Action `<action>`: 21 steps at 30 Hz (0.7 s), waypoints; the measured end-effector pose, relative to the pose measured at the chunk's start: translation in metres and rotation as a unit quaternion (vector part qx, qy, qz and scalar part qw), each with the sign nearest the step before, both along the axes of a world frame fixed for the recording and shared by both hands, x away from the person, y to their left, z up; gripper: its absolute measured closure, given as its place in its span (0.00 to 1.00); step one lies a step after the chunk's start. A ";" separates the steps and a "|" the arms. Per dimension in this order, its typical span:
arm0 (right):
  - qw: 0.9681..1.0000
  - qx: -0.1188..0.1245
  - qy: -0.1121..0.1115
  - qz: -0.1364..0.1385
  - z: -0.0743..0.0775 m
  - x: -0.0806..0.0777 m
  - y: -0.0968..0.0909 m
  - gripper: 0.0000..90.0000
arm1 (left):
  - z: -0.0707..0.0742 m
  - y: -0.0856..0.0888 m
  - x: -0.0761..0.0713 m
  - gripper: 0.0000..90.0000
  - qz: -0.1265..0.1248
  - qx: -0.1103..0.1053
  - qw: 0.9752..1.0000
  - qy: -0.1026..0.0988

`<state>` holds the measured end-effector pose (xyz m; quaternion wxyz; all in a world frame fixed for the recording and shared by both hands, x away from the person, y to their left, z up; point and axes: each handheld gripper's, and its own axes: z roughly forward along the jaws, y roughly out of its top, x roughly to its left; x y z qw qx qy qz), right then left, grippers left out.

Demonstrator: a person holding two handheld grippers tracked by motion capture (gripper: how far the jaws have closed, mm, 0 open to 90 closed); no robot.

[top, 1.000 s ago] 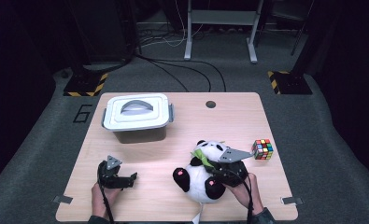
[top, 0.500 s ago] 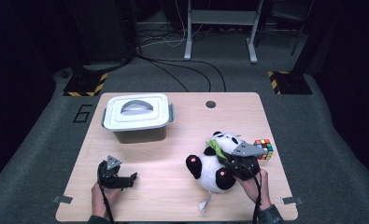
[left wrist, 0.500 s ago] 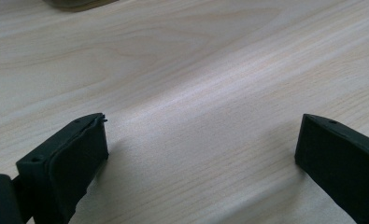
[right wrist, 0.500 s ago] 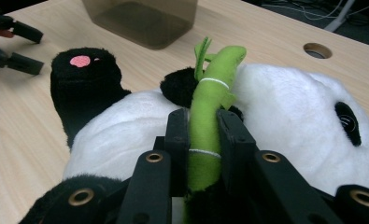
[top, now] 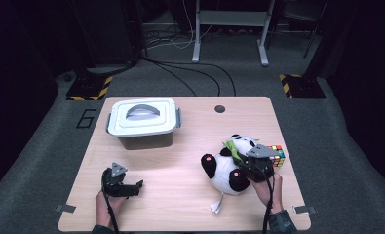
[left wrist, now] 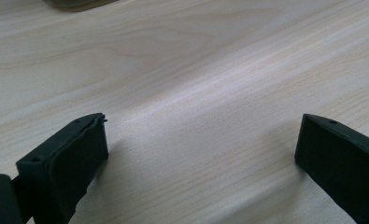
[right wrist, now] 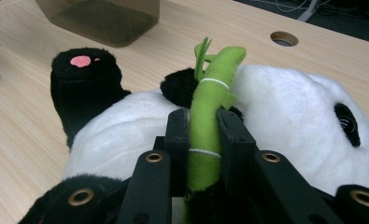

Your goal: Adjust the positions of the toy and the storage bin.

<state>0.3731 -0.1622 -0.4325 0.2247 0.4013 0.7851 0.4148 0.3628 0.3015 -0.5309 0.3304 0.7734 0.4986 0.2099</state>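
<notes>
Dark room w/ grey carpet is surrounding one pale wooden tabletop [top: 180, 146]. Count on it: 1 lidded storage box [top: 142, 122], 1 plush panda [top: 226, 165], 1 colour puzzle cube [top: 278, 155], 1 round cable hole [top: 220, 108]. 2 tools, one per hand.

Panda is lying on its back at the right-front part of the tabletop, just left of the cube and well apart from the box. Right tool [right wrist: 202, 140] is clamping the green bamboo stalk [right wrist: 210, 116] sewn on the panda's chest; in the right gripper view the jaws are pressing both sides of the stalk. Left tool [top: 136, 186] is resting at the left-front edge in the person's left hand [top: 107, 207], jaws standing wide apart w/ bare wood between them in the left gripper view.

Vs. earlier frames: panda and right tool are sitting further right, now almost against the cube; panda's body is angled differently, feet pointing left. Left tool, box and cube are sitting where they were.

Hard to see: right tool's jaws are buried in plush from above; cube is partly covered by the tool's grey plate [top: 261, 151]; box contents are hidden under the lid; the left gripper view is cutting off the box at the top edge.
</notes>
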 end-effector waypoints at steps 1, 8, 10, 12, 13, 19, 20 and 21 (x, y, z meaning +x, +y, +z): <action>1.000 0.000 0.001 -0.002 -0.001 0.001 -0.001 0.84 | 0.000 0.000 0.000 0.02 0.000 0.000 1.000 0.000; 1.000 0.003 0.004 -0.011 -0.004 0.005 -0.006 0.84 | 0.000 0.000 0.000 0.02 0.000 0.000 1.000 0.000; 1.000 0.004 0.004 -0.012 -0.006 0.006 -0.007 0.84 | 0.000 0.000 0.000 0.02 0.000 0.000 1.000 0.000; 1.000 0.010 0.006 -0.011 -0.008 0.007 -0.009 0.83 | 0.000 0.000 0.000 0.02 0.000 0.000 1.000 0.000; 1.000 0.012 0.006 -0.011 -0.009 0.006 -0.010 0.83 | 0.000 0.000 0.000 0.02 0.000 0.000 1.000 0.000; 1.000 0.013 0.012 -0.006 -0.011 0.006 -0.012 0.81 | 0.000 0.000 0.000 0.02 0.000 0.000 1.000 0.000; 1.000 0.013 0.014 -0.007 -0.011 0.006 -0.013 0.80 | 0.000 0.000 0.000 0.02 0.000 0.000 1.000 0.000; 1.000 0.014 0.014 -0.008 -0.011 0.006 -0.014 0.76 | 0.000 0.000 0.000 0.02 0.000 0.000 1.000 0.000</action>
